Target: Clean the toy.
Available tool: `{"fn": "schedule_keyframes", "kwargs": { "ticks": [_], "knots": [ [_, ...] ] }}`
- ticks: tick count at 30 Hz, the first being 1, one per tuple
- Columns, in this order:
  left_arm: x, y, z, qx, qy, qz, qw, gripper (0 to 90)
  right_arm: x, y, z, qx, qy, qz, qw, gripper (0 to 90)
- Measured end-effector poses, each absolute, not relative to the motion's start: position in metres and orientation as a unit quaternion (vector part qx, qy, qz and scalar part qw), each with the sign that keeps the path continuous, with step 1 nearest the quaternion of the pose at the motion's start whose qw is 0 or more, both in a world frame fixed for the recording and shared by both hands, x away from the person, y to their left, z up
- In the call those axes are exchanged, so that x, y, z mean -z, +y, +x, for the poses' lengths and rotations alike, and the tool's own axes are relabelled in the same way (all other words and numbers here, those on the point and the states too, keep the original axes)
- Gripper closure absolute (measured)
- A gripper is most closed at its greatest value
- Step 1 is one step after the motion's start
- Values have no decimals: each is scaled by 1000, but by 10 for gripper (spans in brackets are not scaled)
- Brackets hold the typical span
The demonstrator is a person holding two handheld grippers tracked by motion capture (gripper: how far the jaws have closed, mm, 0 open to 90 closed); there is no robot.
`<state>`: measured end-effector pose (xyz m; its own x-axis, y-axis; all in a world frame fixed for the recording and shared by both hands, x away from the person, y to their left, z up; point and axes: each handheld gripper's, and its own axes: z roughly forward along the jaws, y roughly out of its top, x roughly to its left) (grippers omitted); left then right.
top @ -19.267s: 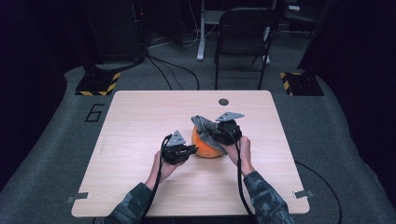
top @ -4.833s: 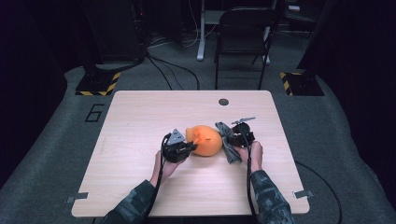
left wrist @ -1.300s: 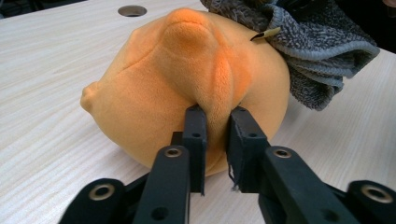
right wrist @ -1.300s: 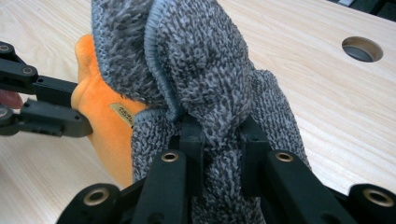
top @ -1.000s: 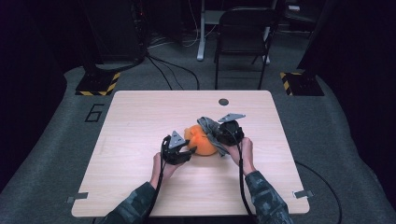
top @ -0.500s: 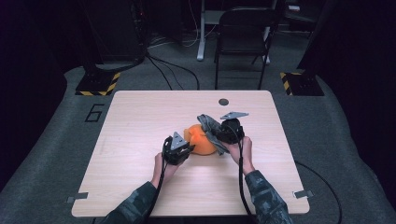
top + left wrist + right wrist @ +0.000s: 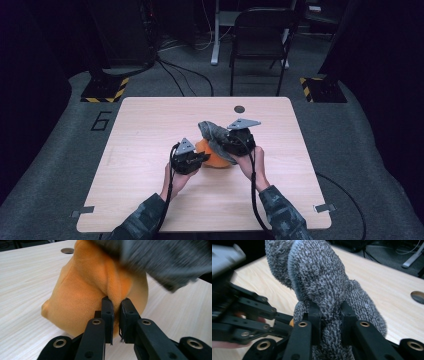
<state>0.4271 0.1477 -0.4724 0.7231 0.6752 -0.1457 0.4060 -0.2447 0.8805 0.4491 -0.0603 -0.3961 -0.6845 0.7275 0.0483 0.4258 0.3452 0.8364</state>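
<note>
An orange plush toy (image 7: 214,159) lies near the middle of the table, and its soft body (image 7: 82,290) fills the left gripper view. My left gripper (image 7: 203,157) (image 7: 116,302) is shut on a raised fold of the plush, and its jaws have just been closing on that fold. A grey fuzzy sock (image 7: 212,132) (image 7: 322,277) drapes over the top of the plush and hangs into the left gripper view (image 7: 162,260). My right gripper (image 7: 223,145) (image 7: 329,308) is shut on the sock from the right and holds it above the plush.
The wooden table (image 7: 150,125) has a round cable hole (image 7: 239,108) near its far edge. A folding chair (image 7: 260,30) stands on the grey floor beyond the table. In the right gripper view, the left gripper's black linkage (image 7: 249,315) sits close on the left.
The right hand has risen a little with the grey sock, pulling it up over the plush. The left hand has stayed beside the plush.
</note>
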Motion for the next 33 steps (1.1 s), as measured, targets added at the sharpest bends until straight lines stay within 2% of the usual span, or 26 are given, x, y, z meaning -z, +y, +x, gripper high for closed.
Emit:
{"fn": "schedule_keyframes", "kwargs": {
  "ticks": [4,23,33],
  "knots": [
    [478,148,431,-131,352,779,502,824,415,-51,454,-411,816,352,201,756],
    [481,155,438,-126,362,773,506,824,428,-88,468,-380,807,402,208,752],
    [481,156,440,-122,362,773,507,824,443,-105,479,-359,802,441,180,751]
  ]
}}
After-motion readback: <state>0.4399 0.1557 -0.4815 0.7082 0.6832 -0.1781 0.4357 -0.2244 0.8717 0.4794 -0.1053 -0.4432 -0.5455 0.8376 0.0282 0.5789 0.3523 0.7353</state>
